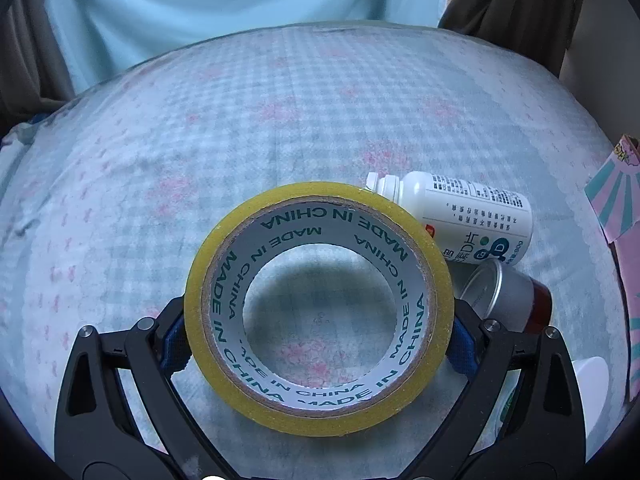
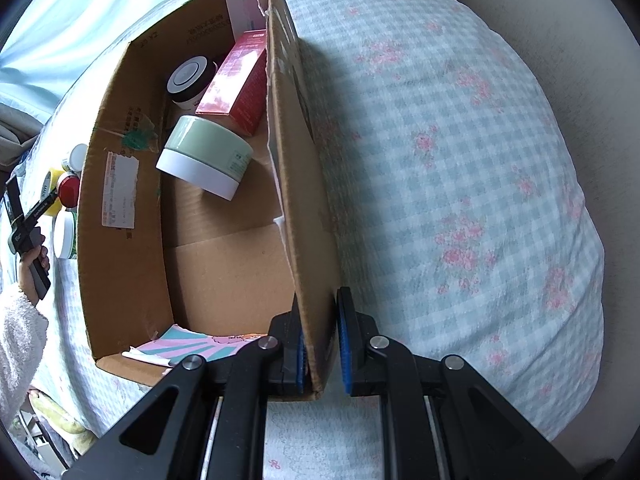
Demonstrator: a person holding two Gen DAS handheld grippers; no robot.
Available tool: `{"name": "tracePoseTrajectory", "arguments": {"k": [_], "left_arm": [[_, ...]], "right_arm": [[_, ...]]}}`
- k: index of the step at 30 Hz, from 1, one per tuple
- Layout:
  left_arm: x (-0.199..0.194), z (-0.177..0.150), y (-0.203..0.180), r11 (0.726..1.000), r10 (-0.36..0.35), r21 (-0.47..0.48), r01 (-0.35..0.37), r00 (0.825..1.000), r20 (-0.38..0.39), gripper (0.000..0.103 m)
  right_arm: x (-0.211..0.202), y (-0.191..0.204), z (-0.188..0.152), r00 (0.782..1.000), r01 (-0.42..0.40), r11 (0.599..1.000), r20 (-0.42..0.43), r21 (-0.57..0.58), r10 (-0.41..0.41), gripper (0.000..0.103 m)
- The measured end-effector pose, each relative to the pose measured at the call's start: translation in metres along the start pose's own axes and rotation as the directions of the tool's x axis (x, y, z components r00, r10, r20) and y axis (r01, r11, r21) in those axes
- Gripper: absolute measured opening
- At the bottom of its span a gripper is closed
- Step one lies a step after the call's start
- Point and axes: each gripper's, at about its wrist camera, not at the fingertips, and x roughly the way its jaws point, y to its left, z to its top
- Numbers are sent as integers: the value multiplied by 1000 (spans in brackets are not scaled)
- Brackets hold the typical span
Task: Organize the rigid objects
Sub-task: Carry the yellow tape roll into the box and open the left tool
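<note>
Left gripper [image 1: 319,340] grips tape roll [image 1: 319,308] (seemingly); right gripper [image 2: 322,344] clamps box wall [image 2: 298,184].

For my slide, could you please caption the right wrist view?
Right gripper fingers clamp the wall of a cardboard box holding two jars and a red carton on a checked cloth.

It was a home, most likely a bedroom: everything lay on a bed [image 1: 280,120] spread with a blue-checked sheet printed with pink flowers, and pale blue curtains [image 1: 200,0] hung just behind its far edge.
</note>
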Motion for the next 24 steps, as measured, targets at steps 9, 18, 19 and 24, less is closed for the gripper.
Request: {"name": "tracePoseTrajectory", "arguments": {"k": [9,18,19,24], "left_arm": [[-64,27,-8,998,29,-54,-28,1000,12,97],[-157,68,-57,995,36,-98,-33,999,34,97],[-167,73,-67,995,30,-101,-26,999,42,97],[-203,105,-132,996,-25,-84,33,996,87,97]], "right_arm": [[0,-4,0,1000,-13,1000,-3,6,13,13],[-1,-3,2,1000,-27,1000,-10,-14,27,13],[-1,-4,2,1000,-29,999,-11,-15,29,13],[-1,-10,4,998,-55,998,-19,-10,54,14]]}}
